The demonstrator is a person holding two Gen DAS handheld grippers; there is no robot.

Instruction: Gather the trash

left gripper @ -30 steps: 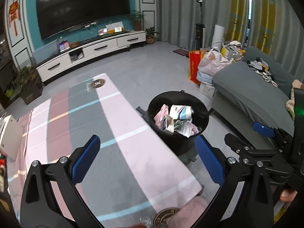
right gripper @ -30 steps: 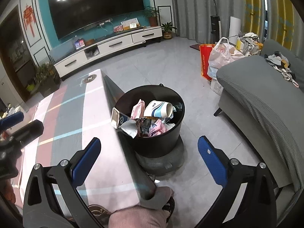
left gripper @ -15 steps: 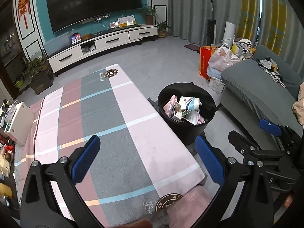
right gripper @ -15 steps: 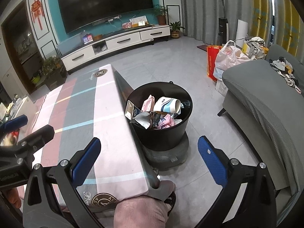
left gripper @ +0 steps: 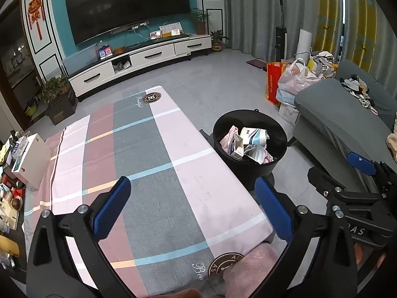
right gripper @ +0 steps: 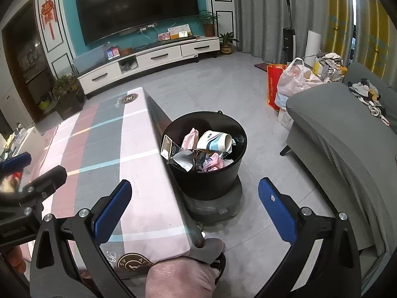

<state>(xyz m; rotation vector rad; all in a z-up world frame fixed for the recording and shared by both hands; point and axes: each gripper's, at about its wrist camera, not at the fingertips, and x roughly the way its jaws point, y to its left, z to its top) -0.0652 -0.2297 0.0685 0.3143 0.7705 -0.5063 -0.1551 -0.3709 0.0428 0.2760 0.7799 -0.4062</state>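
the black bin point(right gripper: 207, 159) stands on the floor just beside the tabletop point(left gripper: 153, 164), holding crumpled pink wrappers, a striped paper cup point(right gripper: 214, 140) and cartons. both the left hand-held gripper point(left gripper: 192, 208) and right hand-held gripper point(right gripper: 194, 209) hang spread, empty.

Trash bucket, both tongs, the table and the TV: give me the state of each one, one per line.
Trash bucket: upright on the floor beside the table, no lid, holding crumpled wrappers and a paper cup.
Left tongs: open, empty.
Right tongs: open, empty.
Table: covered by a striped cloth, no trash on the visible part.
TV: off.
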